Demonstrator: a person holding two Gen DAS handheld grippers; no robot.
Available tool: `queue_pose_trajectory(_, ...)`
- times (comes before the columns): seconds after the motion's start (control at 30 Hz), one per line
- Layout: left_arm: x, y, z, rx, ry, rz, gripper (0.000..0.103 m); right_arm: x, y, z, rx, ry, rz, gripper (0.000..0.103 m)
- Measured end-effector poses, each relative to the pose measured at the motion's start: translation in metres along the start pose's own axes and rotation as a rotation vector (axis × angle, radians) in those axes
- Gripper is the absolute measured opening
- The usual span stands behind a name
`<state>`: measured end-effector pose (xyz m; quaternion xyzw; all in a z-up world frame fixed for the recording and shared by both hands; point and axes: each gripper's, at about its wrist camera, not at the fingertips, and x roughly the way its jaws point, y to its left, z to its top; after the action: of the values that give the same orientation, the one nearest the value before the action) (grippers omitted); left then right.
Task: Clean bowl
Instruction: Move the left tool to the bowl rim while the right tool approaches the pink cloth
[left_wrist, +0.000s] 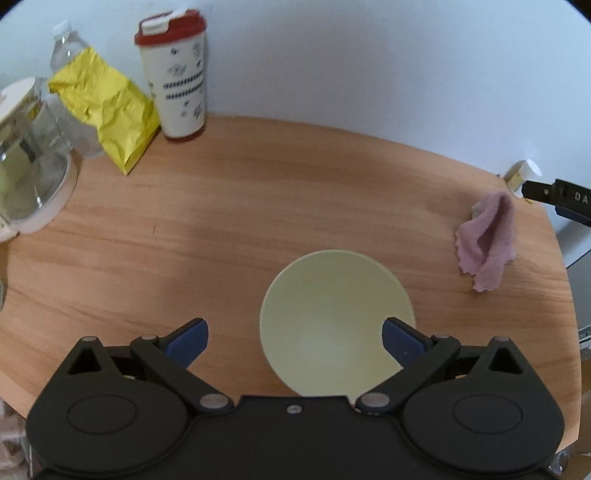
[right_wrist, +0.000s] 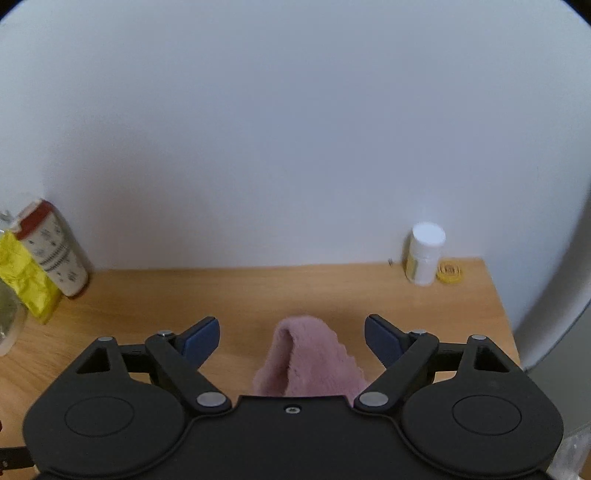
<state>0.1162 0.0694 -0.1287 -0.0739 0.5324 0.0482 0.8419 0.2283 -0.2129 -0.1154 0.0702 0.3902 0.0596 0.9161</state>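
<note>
A pale green bowl (left_wrist: 332, 317) stands upright and empty on the wooden table (left_wrist: 258, 206), near its front edge. My left gripper (left_wrist: 294, 325) hovers over it, open, its right finger above the bowl's inside and its left finger outside the rim. A crumpled pink cloth (left_wrist: 487, 243) lies to the bowl's right. In the right wrist view the cloth (right_wrist: 314, 358) sits between the wide-apart fingers of my right gripper (right_wrist: 291, 320); the pads do not touch it. A tip of the right gripper (left_wrist: 554, 197) shows just past the cloth in the left wrist view.
At the back left stand a red-lidded tumbler (left_wrist: 177, 77), a yellow bag (left_wrist: 107, 110), a water bottle (left_wrist: 66, 44) and a glass jar (left_wrist: 26, 155). A white pill bottle (right_wrist: 424, 254) and a small yellow disc (right_wrist: 448, 271) sit at the back right corner. The wall runs behind.
</note>
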Motion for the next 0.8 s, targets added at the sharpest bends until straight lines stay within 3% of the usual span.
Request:
queue_pose_trajectory(0.2,0.015,0.006,-0.006,0.006,0.027,0.025,0.102,0.008,-0.002,-0.004,-0.093,-0.011,-0.052,0.088)
queue_pose_trajectory(0.43,0.024,0.015,-0.011,-0.027,0.052,0.006,0.102,0.029,-0.016,-0.004,-0.060,0.052,-0.034,0.077)
queue_pose_trajectory(0.57,0.023,0.016,-0.015,-0.016,0.047,0.034,0.102,0.040,-0.022,-0.003,-0.039,0.055,0.013,0.077)
queue_pose_trajectory(0.8,0.021,0.020,-0.018,0.006,0.045,0.049,0.102,0.052,-0.031,-0.004,-0.003,0.041,0.010,0.077)
